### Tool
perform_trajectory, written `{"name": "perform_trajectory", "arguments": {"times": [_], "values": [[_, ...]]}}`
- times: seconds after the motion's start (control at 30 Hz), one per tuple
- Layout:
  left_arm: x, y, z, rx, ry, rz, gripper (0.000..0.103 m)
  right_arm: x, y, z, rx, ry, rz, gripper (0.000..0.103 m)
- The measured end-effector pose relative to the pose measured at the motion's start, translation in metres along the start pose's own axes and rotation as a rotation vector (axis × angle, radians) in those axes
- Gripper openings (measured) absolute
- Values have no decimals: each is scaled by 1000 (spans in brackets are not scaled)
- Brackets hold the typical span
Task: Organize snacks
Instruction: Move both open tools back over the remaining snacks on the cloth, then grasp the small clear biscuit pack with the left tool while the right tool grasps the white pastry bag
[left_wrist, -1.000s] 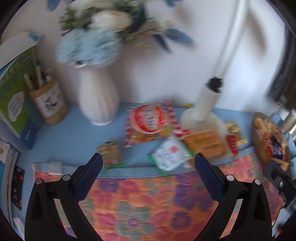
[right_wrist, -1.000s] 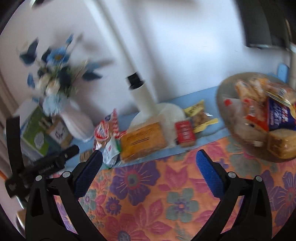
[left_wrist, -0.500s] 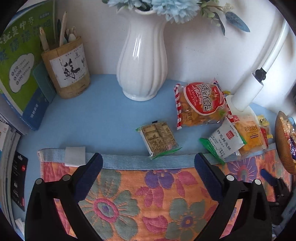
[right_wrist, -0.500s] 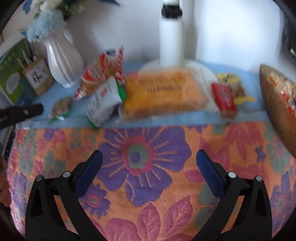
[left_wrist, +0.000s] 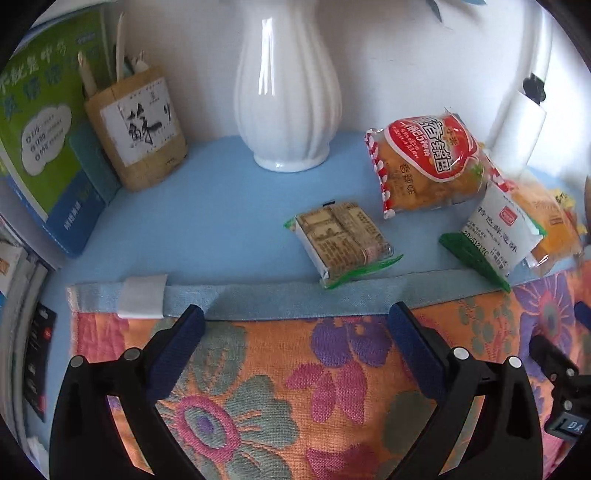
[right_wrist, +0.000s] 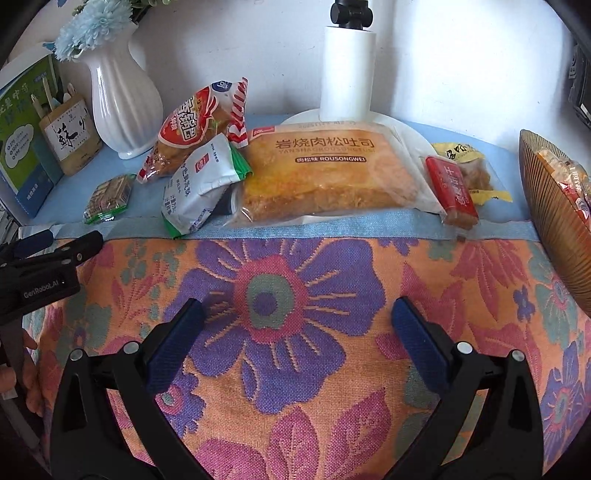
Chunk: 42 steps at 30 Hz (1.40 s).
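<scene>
1. My left gripper (left_wrist: 295, 325) hovers over the flowered cloth (left_wrist: 280, 369) with its jaws wide apart and nothing between them; my right gripper (right_wrist: 295, 317) hovers over the same cloth, jaws likewise wide and empty.

2. Ahead of the left gripper, on the blue counter (left_wrist: 207, 214), a small clear-wrapped cracker pack (left_wrist: 341, 238) lies flat, its near corner touching the cloth's pale blue border; it sits apart from the other snacks.

3. To its right a red-and-white bun bag (left_wrist: 430, 162) leans up on its side; a white-and-green pastry packet (left_wrist: 496, 236) rests against it, with one green end over the cloth border.

4. In the right wrist view, a large toast bag (right_wrist: 325, 173) with orange bread inside lies flat in front of a white lamp post (right_wrist: 347, 74), partly on the lamp's round base; the pastry packet touches its left edge.

5. Right of the toast bag lies a narrow red bar (right_wrist: 450, 188); a yellow-wrapped snack (right_wrist: 469, 166) lies just behind it, touching it.

6. At the far right a ribbed wooden basket (right_wrist: 554, 214) holds more packets; I cannot tell which ones.

7. At the back left stand a white ribbed vase (left_wrist: 288, 85), a bamboo pen holder (left_wrist: 140, 125) and a green book (left_wrist: 40, 122), all against the wall.
</scene>
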<state>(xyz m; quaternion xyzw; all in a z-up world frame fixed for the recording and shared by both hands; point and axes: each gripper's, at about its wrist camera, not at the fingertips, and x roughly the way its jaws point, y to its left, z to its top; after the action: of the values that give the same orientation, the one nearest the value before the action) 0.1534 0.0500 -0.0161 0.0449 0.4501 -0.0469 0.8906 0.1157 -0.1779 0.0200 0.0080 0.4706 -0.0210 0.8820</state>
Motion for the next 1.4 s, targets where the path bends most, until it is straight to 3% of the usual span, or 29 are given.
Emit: {"name": "perform_trajectory", "arguments": {"times": [0.07, 0.2, 0.37, 0.5, 0.6, 0.73, 0.8, 0.9, 0.97, 1.03, 1.23, 1.4], "values": [[0, 6, 0, -27, 5, -34, 98, 0, -1, 0, 6, 1, 11, 100], [-2, -3, -1, -11, 6, 10, 98, -7, -5, -7, -66, 29, 51, 100], [-1, -1, 3, -16, 46, -2, 98, -17, -23, -12, -168, 58, 196, 100], [-3, 12, 15, -66, 38, -55, 98, -24, -45, 2, -18, 2, 251, 100], [-4, 16, 18, -89, 27, -64, 98, -24, -53, 22, 44, -65, 230, 100], [2, 16, 33, -139, -11, -156, 98, -39, -45, 47, 25, -175, 241, 100], [7, 14, 42, -149, -27, -149, 98, -40, -24, 56, -67, -197, 220, 100], [26, 0, 53, -108, 14, -139, 98, -25, 22, 61, -332, -185, 134, 100], [37, -10, 53, -46, 22, -68, 98, -4, 49, 60, -492, -150, 45, 100], [39, -21, 53, 2, 36, -28, 98, 18, 55, 59, -500, -102, 39, 100], [38, -26, 54, 5, 36, -34, 98, 21, 74, 46, -571, -201, -95, 100], [37, -26, 53, 5, 37, -34, 98, 24, 58, 53, -503, -151, -11, 100]]}}
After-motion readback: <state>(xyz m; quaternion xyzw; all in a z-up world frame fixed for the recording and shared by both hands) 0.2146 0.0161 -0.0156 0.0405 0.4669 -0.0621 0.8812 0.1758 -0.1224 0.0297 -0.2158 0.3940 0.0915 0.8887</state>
